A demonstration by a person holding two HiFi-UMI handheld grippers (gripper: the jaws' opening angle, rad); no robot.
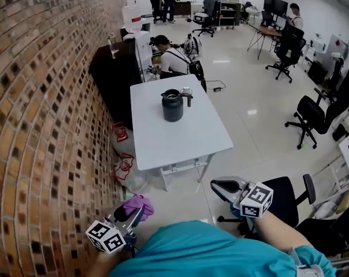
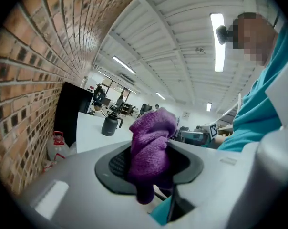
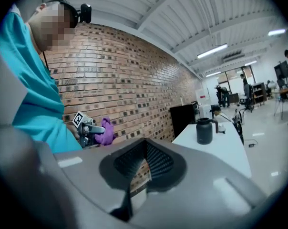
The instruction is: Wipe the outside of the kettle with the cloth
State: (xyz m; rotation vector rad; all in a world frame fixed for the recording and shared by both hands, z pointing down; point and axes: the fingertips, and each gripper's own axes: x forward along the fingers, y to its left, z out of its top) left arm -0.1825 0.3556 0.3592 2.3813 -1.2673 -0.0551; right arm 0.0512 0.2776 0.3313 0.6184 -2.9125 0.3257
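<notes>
From my head camera, my left tongs (image 1: 131,215) sit low by my body beside the brick wall (image 1: 41,126), clamped on the purple cloth (image 1: 138,204). My right tongs (image 1: 222,185) are off to the other side, over the floor. The dark kettle (image 1: 173,105) stands upright on the white table (image 1: 180,140), well ahead of both tongs.

Along my left tongs (image 2: 151,163), the cloth (image 2: 151,144) is bunched between the jaws and sticks out past them. The kettle (image 2: 110,125) is far beyond on the table (image 2: 89,133), left of the cloth.

Along my right tongs (image 3: 145,156), the jaws are pressed together with nothing between them. The kettle (image 3: 204,130) is on the table (image 3: 227,149), well apart to the right.
</notes>
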